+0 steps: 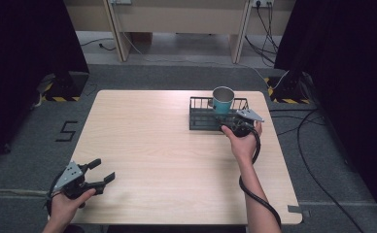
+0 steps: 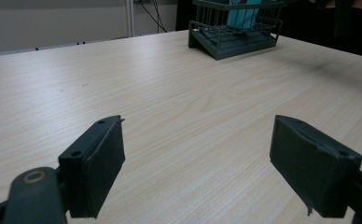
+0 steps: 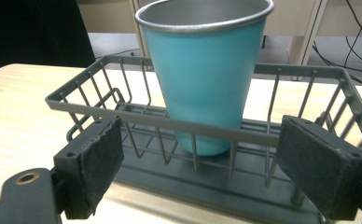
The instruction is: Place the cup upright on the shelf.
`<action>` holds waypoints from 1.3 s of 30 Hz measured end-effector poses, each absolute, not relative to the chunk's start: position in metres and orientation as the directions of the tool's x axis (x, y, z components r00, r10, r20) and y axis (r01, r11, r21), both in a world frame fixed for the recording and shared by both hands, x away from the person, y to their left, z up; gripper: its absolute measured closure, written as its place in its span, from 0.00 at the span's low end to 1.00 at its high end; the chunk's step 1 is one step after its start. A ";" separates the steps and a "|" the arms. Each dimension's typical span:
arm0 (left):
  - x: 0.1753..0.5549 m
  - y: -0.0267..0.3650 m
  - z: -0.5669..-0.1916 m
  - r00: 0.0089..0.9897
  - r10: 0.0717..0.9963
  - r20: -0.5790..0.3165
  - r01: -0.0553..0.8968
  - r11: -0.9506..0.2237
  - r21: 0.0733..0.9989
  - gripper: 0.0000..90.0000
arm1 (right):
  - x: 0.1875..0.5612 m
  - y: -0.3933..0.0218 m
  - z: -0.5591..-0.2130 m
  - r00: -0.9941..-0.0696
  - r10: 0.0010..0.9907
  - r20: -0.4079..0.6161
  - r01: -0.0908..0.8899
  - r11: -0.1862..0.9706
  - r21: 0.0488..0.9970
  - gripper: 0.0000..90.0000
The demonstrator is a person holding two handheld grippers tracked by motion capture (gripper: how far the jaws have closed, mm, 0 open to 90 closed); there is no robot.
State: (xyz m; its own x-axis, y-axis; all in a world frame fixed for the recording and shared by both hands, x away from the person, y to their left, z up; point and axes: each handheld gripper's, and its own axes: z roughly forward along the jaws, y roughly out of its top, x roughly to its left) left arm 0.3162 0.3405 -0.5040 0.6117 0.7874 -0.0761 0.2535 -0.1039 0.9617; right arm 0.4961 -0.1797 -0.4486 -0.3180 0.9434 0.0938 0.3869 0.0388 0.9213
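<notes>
Light wooden table (image 1: 167,145), seen from above, with a dark wire basket (image 1: 198,121) at the far right part. Turquoise metal cup (image 1: 223,100) upright inside the basket, open mouth up, long axis vertical, silver rim (image 3: 202,18) widest at the top. Right gripper (image 1: 235,127) at the basket's near side, just short of the front rail; fingers (image 3: 100,158) spread wide, gripping nothing, with the rail and upright wires (image 3: 195,151) between them and the cup. Cup base partly masked by those wires in the right gripper view; contact between cup and basket floor hard to make out. Left gripper (image 1: 101,175) low over the near left corner of the table, well apart from the basket; fingers (image 2: 102,158) likewise spread, bare tabletop between them. Basket (image 2: 235,32) cut off by the top edge in the left gripper view, cup there reduced to a turquoise patch behind the wires. Around the table: grey carpet, black cables (image 1: 317,145) trailing at the right, wooden furniture legs beyond.
</notes>
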 end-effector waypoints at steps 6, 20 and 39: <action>0.316 0.340 -0.504 0.611 0.788 -0.077 0.254 -0.103 0.962 0.19 | 0.486 -0.183 -0.451 -0.324 0.941 0.093 0.394 0.045 0.918 0.17; 0.316 0.340 -0.504 0.611 0.788 -0.071 0.254 -0.110 0.961 0.19 | 0.466 -0.190 -0.455 -0.337 0.938 0.083 0.398 0.062 0.915 0.17; 0.316 0.340 -0.504 0.611 0.788 -0.068 0.254 -0.114 0.961 0.19 | 0.435 -0.204 -0.461 -0.336 0.938 0.084 0.397 0.060 0.916 0.18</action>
State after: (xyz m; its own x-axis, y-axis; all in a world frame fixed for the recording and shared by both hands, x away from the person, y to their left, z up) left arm 0.3165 0.3401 -0.5041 0.6115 0.7883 -0.0681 0.2536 -0.1137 0.9606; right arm 0.4351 -0.2039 -0.4613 -0.3360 0.9381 0.0843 0.3969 0.0598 0.9159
